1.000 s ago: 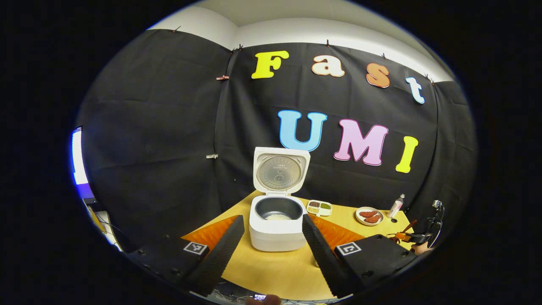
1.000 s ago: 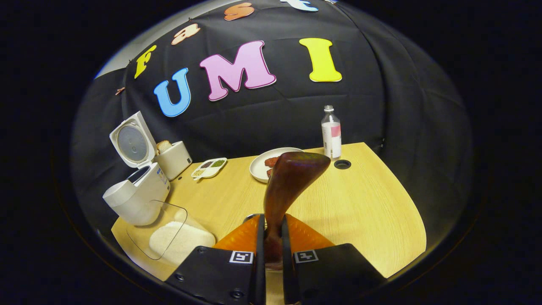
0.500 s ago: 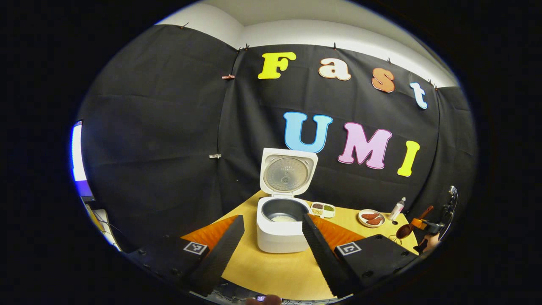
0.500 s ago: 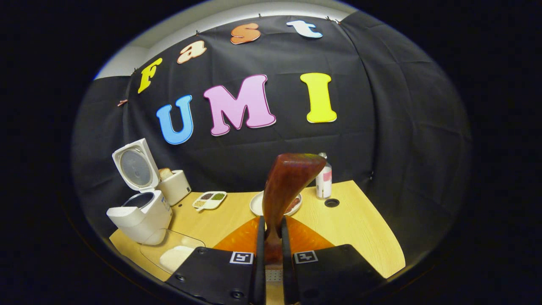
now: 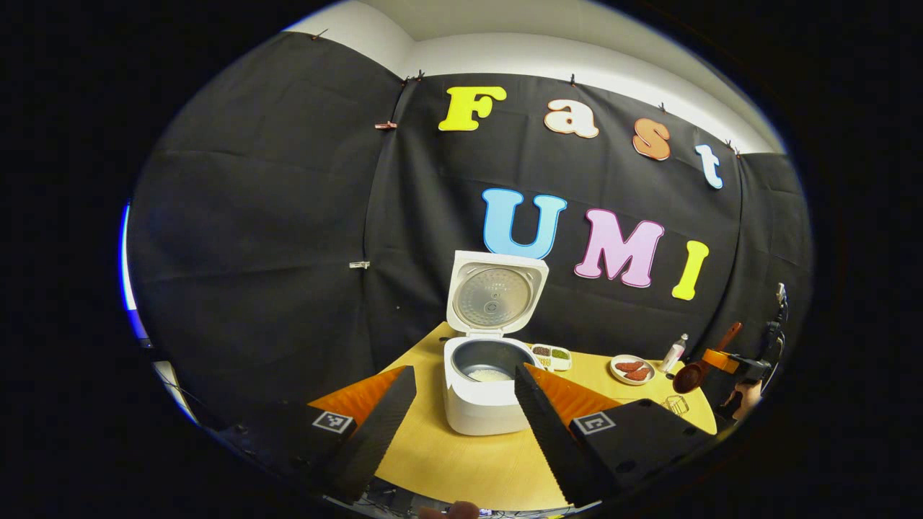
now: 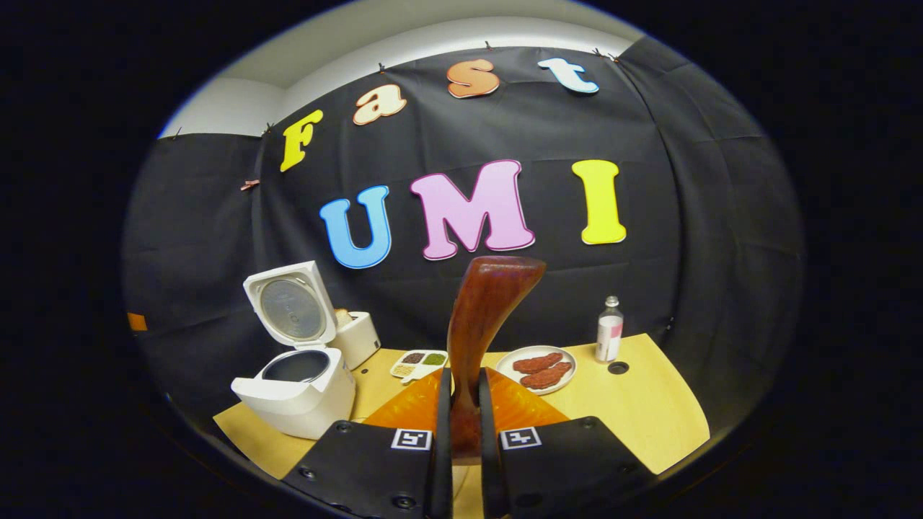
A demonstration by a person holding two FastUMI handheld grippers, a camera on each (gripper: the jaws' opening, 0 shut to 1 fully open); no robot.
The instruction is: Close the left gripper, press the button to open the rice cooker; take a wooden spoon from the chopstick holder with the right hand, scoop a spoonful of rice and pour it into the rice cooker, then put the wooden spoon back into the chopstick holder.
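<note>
White plastic, the square rice cooker (image 5: 483, 393) stands on the pale wooden table (image 5: 461, 461) with its lid upright; a little white rice (image 5: 489, 375) lies in its grey inner pot. Behind it sit a small divided dish of dark and green grains (image 5: 549, 354) and a white plate of reddish-brown pieces (image 6: 536, 369). The left gripper (image 5: 461, 414) hovers with fingers spread wide, empty, framing the cooker. The right gripper (image 6: 461, 425) is clamped on the dark brown wooden spoon (image 6: 483, 317), bowl raised above the table.
</note>
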